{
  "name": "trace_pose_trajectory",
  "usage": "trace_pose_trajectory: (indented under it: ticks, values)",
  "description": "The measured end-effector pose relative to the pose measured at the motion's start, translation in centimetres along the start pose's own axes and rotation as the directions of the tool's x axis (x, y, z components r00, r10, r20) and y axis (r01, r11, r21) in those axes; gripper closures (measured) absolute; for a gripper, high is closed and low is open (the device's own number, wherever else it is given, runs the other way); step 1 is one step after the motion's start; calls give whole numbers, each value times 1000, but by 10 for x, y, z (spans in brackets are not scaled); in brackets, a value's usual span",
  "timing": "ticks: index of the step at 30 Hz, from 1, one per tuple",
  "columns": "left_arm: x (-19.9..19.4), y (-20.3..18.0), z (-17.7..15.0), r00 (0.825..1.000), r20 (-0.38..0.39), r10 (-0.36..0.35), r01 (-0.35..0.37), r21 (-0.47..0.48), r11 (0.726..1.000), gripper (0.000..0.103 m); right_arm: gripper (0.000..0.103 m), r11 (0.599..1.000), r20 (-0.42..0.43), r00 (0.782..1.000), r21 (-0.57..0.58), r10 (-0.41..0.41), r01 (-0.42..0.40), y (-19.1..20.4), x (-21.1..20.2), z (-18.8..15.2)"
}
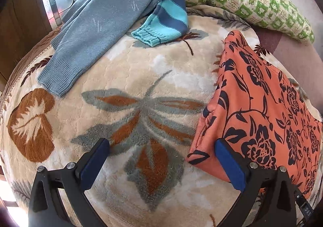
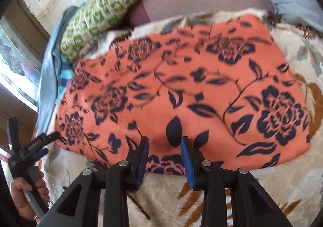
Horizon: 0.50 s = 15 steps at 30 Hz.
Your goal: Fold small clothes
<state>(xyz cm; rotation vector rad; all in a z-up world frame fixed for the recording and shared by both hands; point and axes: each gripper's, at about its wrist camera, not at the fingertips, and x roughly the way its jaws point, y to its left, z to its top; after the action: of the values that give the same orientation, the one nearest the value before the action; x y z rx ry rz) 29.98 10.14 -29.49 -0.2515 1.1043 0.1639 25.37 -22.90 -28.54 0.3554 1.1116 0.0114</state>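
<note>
Folded orange cloth with dark floral print [image 2: 181,85] lies flat on the plush leaf-patterned blanket [image 1: 141,77].
Left tongs [image 1: 161,146] stand wide apart, holding nothing, the cloth's corner beside their right pad. Right tongs [image 2: 164,144] are partly open over the cloth's near edge, gripping nothing. A grey-blue knit sweater [image 1: 97,23] lies beyond the left tongs.

Folded orange floral garment [image 2: 181,85] (flat on blanket [image 2: 292,186])

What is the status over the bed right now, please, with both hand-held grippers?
Left hand-held gripper open, empty, at orange floral garment corner. Right hand-held gripper open over its near edge, not gripping. Grey sweater and striped sleeve lie apart, nothing in the way.
</note>
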Motion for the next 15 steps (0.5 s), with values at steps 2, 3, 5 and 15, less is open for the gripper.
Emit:
trace_pose_trajectory:
  ticks: [2,3,5,15]
  values:
    - [-4,4,0,1000,-6,-13,13,-16,1000,0,62,999,23,999,-40,-23,24,8,-2,-1]
    - [-8,6,0,1000,1,-16,16,-17,1000,0,55,999,19,1000,-49,-22,23,11,-1,-1]
    - [-17,6,0,1000,17,-26,26,-2,1000,0,49,999,26,1000,-45,-15,16,13,0,-3]
    - [-36,-14,-28,975,-46,-216,218,39,975,0,49,998,139,990,47,37,-44,0,-30,2]
